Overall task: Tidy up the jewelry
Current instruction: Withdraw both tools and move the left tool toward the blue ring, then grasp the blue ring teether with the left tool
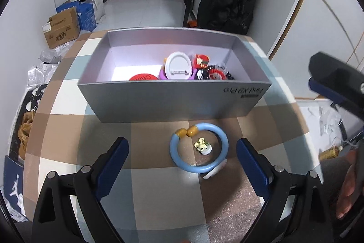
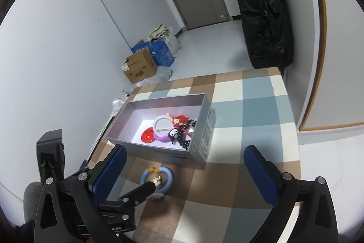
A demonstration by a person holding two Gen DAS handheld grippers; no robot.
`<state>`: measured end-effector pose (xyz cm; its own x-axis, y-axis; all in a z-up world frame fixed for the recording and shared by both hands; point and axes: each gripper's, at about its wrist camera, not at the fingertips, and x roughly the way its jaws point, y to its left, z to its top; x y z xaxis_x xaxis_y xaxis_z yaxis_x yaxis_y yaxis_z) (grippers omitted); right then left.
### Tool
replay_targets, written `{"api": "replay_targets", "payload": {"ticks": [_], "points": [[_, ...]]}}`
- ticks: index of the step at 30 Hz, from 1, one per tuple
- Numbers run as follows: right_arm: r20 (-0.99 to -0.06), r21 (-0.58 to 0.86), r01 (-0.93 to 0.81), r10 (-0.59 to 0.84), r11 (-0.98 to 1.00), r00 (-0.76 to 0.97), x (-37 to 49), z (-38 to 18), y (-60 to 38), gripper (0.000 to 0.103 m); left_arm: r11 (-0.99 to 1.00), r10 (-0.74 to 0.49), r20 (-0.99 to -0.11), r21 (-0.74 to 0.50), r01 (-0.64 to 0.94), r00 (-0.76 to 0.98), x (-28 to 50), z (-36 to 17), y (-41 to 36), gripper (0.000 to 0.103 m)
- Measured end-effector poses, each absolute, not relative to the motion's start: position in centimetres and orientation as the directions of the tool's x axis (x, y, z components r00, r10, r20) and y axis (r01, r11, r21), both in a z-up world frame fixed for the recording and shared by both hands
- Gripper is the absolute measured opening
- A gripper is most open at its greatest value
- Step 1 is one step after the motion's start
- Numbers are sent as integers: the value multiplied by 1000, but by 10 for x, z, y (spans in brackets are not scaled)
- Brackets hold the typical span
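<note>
The blue bangle [image 1: 198,147] lies on the table [image 1: 159,186] just in front of the grey box [image 1: 173,101], ringing a small charm [image 1: 203,145], so I judge it goes in next. My left claw [image 1: 182,165] hangs wide open around it, gripping nothing; my right claw [image 2: 184,171] is also wide open and empty.

left tool [image 1: 182,165]: black arms, blue pads, silver screws | right tool [image 2: 185,171]: same

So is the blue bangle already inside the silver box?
No, the blue bangle lies on the checkered tablecloth in front of the silver box, between the open fingers of the left gripper.
</note>
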<state>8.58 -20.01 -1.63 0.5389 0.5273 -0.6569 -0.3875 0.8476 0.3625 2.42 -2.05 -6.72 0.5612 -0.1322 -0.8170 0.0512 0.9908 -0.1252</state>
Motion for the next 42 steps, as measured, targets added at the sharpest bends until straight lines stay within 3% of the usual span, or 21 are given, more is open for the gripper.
{"api": "replay_targets", "payload": {"ticks": [13,22,29,30,42], "points": [[-663,378,-345,511,859,547,86,-19,-221,103,997,-63,-845,-33,65,532,26,-84,-34,93],[-669,381,-336,508,861,543,86,-21,-224,103,997,-67,-847,-34,72,527,27,-83,-33,92],[-683,373,-330,498,867,534,85,-26,-224,103,996,-75,-846,-38,82,528,31,-80,-34,69],[-685,373,-328,496,868,533,85,-26,-224,103,996,-79,-843,-40,84,531,30,-79,-34,57],[-711,351,-320,473,880,521,86,-34,-220,103,991,-134,-841,-110,76,524,33,-75,-26,56]]}}
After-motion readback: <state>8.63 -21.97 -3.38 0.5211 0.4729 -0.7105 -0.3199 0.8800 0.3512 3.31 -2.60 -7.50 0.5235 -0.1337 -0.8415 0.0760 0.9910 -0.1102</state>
